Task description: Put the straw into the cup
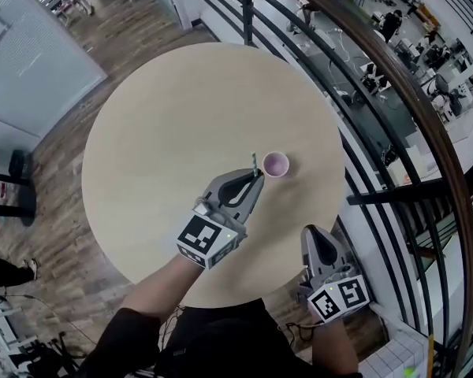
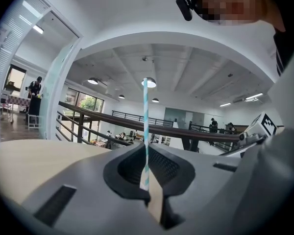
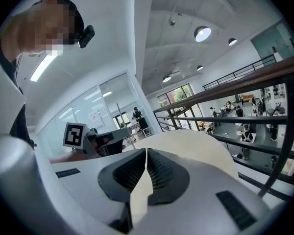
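Observation:
A small pink cup (image 1: 275, 164) stands upright on the round beige table (image 1: 165, 132), right of centre. My left gripper (image 1: 257, 177) is just left of the cup, shut on a blue-and-white striped straw (image 1: 254, 162) that sticks up from its jaws beside the cup's rim. In the left gripper view the straw (image 2: 145, 126) rises straight up from the closed jaws; the cup does not show there. My right gripper (image 1: 321, 235) hangs at the table's near right edge, shut with nothing in it (image 3: 146, 156).
A dark curved railing (image 1: 394, 85) runs close along the table's right side, with a drop to a lower floor beyond. Wooden floor and a glass partition (image 1: 31, 53) lie to the left. The person's arms reach in from the bottom.

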